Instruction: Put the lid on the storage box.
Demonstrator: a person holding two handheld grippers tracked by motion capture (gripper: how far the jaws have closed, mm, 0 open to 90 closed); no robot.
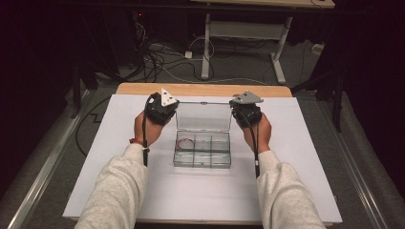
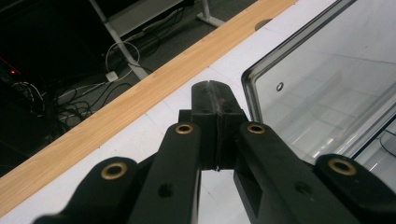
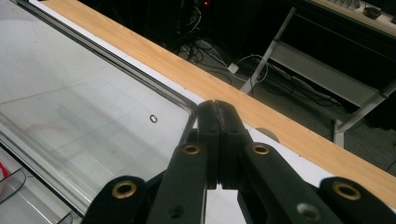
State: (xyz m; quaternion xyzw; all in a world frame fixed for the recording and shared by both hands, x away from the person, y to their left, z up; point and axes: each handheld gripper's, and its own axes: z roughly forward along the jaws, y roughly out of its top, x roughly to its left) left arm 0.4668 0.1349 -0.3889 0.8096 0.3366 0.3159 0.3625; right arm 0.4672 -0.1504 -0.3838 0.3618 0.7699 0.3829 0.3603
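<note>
Claws flank open clear box (image 1: 202, 149) mid-tabletop (image 1: 119, 191), lid (image 1: 204, 116) upright: your left claw (image 1: 167, 110) and right claw (image 1: 241, 110) at top corners.
Left gripper view: jaws pressed together, empty, beside lid edge (image 2: 247, 88).
Right gripper view: same, at lid corner (image 3: 189, 109).
Box opened; closing likely remains.

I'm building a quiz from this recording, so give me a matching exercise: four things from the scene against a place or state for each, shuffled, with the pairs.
Things:
1. clear box lid
2. red wire
3. left hand-held gripper
4. wooden table edge

Places or states:
A. far side, beyond the white sheet
B. jaws shut, beside the lid's left corner
C. standing open behind the compartments
D. in the box's back left compartment

Pairs: 1-C, 2-D, 3-B, 4-A
</note>
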